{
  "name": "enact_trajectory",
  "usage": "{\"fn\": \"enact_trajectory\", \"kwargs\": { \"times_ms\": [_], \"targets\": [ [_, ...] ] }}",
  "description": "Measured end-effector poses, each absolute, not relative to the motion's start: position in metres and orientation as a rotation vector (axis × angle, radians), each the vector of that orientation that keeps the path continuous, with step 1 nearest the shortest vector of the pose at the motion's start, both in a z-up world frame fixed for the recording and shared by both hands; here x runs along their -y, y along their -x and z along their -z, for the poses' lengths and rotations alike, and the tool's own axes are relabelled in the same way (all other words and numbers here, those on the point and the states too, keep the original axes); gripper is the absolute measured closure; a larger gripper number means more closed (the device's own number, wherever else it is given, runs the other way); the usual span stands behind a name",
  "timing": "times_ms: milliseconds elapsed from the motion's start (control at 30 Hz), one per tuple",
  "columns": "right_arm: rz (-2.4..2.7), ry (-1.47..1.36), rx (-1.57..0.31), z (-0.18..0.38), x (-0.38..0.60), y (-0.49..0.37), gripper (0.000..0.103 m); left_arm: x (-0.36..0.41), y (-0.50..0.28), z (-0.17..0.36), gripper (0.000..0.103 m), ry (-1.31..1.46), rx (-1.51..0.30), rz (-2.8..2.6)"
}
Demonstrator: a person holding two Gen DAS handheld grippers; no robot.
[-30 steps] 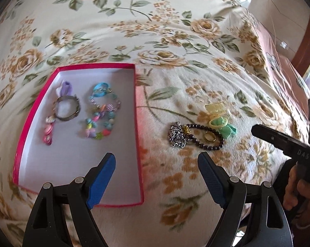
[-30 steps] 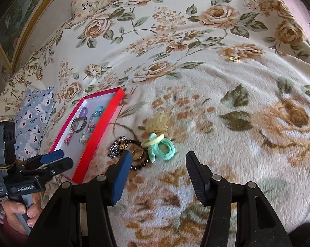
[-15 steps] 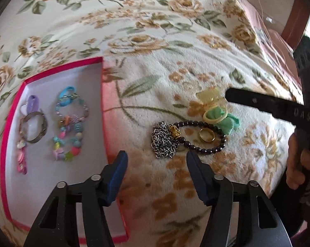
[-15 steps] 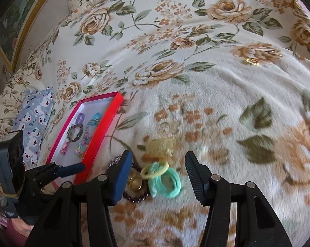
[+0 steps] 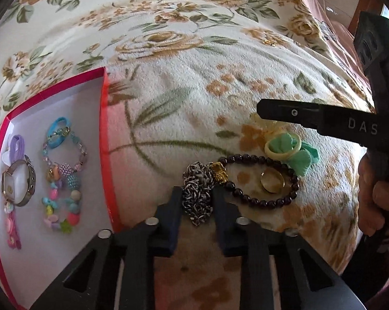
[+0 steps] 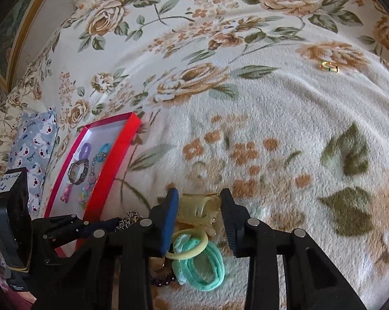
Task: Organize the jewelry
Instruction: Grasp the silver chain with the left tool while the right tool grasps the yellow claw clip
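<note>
My left gripper [image 5: 196, 201] is low over the blanket [image 5: 184, 82], and its two fingers stand narrow on both sides of the silver chain [image 5: 197, 193]. The pads touch the heap of chain or almost touch it; I cannot tell if they already press it. Just beside the chain, to the right, lies the dark bead bracelet [image 5: 259, 178] with a gold charm [image 5: 219, 172], and a gold ring [image 5: 272, 180] lies inside its loop. A little farther are the green hair tie [image 5: 296, 152] and a pale yellow ring-shaped tie [image 5: 282, 146].

My right gripper [image 6: 198, 215] is half open around the yellow hair clip [image 6: 198, 210]. The clip sits between the fingers, but they do not squeeze it.

To the left is the red box [image 5: 104, 139], with a watch [image 5: 18, 183], colourful bead bracelets [image 5: 64, 178] and a purple tie [image 5: 17, 146] inside. Far on the blanket lies a small gold earring [image 6: 329, 66], well apart.
</note>
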State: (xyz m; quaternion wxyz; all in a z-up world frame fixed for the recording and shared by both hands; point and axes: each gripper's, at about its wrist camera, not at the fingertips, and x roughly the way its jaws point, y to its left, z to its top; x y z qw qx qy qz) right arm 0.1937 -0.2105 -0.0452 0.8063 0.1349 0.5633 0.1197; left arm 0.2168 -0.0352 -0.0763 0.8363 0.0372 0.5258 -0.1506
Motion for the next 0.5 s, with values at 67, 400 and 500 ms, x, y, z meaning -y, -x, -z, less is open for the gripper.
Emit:
{"fn": "enact_trajectory", "kwargs": {
  "times_ms": [67, 400, 500],
  "targets": [
    [-0.255, -0.270, -1.194, 0.041, 0.209, -0.193, 0.078, 0.029, -0.215, 0.074, 0.088, -0.050, -1.105, 0.323],
    [-0.249, -0.277, -1.110, 0.011, 0.212, -0.181, 0.082, 0.009, -0.189, 0.046, 0.090, 0.051, -1.022, 0.333],
    [-0.257, -0.284, -1.087, 0.000, 0.211, -0.176, 0.082, 0.001, -0.177, 0.031, 0.090, 0.082, -0.989, 0.334]
  ]
}}
